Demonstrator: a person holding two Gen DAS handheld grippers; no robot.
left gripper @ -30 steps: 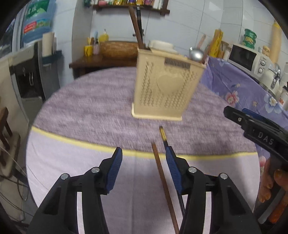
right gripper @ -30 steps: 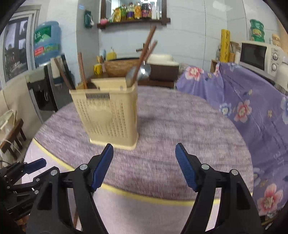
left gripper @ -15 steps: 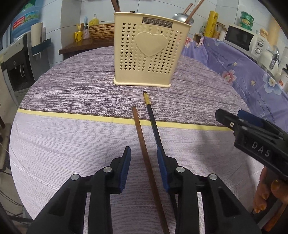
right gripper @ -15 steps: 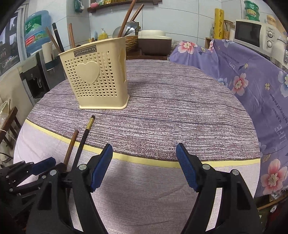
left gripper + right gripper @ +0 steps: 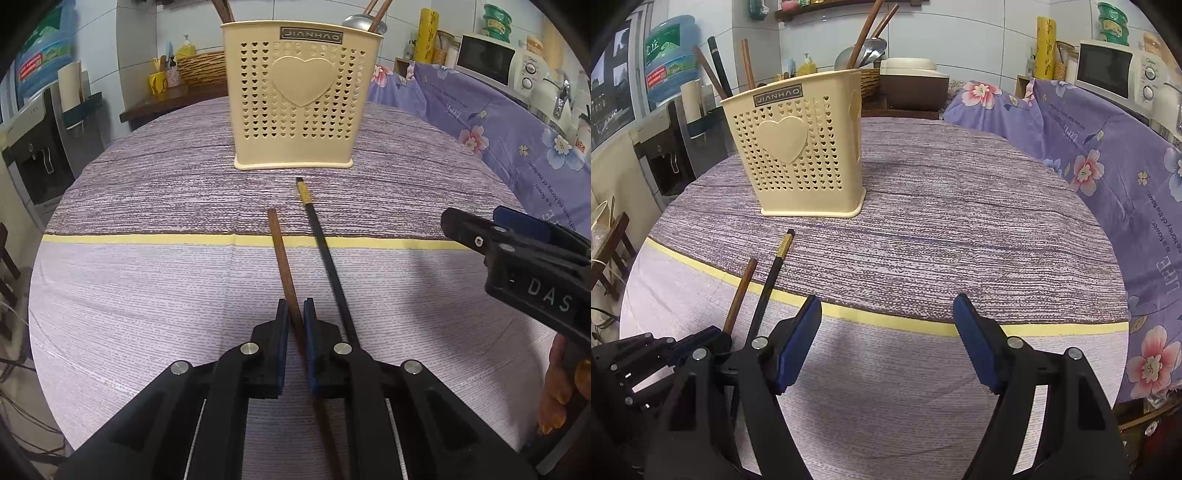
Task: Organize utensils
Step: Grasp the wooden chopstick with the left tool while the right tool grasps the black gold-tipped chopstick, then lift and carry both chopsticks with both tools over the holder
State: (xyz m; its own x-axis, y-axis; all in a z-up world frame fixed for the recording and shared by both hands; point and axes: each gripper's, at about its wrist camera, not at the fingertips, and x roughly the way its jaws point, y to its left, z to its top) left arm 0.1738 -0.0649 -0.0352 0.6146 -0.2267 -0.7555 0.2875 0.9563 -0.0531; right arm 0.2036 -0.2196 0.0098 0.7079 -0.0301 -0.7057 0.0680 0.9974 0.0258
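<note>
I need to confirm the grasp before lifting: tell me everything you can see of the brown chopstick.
The brown chopstick is a slim, straight, dark reddish-brown stick that looks like wood. It lies flat on the tablecloth, crossing its yellow stripe, its far end toward the cream holder. The left gripper is shut on it. The black chopstick lies alongside, apart.

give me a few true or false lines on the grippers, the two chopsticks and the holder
1. The left gripper is shut on the brown chopstick. True.
2. The right gripper holds the black chopstick. False: its jaws stand open and empty, and that chopstick lies on the table.
3. The cream holder is empty. False: chopsticks and a spoon stick out of its top.
4. Both chopsticks point toward the holder. True.
5. The black chopstick has a gold band near its far end. True.
</note>
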